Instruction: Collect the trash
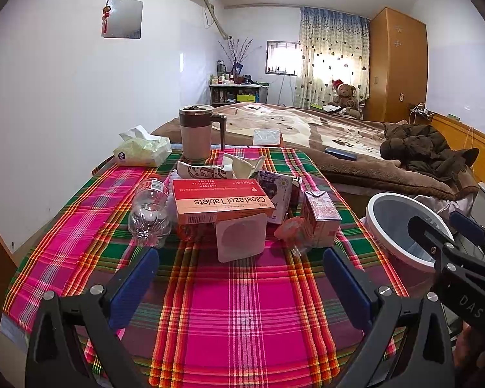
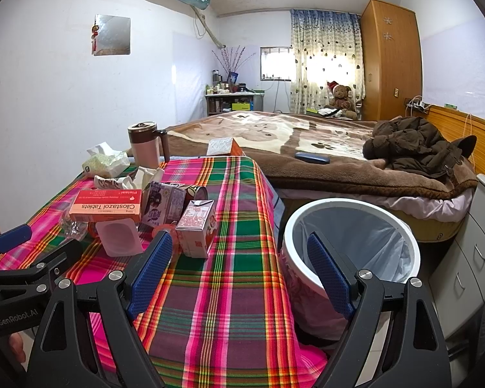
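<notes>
Trash [image 1: 229,207] untouched on table; left gripper [image 1: 241,278], right gripper [image 2: 239,268] spread, level

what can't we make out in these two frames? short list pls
- Bottom of the trash bin: right wrist view, hidden by its own wall and liner, so its contents cannot be told.
- Red can: right wrist view, mostly hidden behind the cartons; label unreadable.
- Item under the Cilostazol box: left wrist view, covered by the box and the white cup.
- Shelf bottles: too small.
</notes>
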{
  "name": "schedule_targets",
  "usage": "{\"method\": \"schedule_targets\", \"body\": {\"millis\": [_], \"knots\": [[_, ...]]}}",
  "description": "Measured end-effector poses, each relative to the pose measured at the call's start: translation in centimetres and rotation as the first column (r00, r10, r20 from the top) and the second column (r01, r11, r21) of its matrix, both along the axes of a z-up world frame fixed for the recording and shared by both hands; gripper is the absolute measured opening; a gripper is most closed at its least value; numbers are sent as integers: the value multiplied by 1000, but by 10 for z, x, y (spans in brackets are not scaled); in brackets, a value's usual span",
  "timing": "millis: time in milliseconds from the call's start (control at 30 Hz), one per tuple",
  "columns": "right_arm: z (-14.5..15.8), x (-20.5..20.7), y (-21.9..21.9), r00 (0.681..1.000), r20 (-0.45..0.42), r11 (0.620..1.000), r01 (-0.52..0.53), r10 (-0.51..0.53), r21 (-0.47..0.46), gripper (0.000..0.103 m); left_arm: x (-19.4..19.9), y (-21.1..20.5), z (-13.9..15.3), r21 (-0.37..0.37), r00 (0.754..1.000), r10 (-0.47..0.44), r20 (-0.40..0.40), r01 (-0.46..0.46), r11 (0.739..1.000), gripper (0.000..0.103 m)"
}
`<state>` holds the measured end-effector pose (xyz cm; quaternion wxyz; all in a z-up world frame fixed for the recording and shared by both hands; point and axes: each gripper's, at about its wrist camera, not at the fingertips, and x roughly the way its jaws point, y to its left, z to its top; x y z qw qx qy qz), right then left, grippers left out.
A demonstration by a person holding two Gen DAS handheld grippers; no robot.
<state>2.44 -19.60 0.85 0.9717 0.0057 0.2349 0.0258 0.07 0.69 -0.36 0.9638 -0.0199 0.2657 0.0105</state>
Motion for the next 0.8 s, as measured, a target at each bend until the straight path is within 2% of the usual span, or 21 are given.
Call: {"method": "schedule_targets", "body": {"millis": [800], "knots": [[-2,3,2,1000,-9,1000,-1,1,-4,87,2,1,-3,-3,1000,4,-5,-4,1000,103]]}}
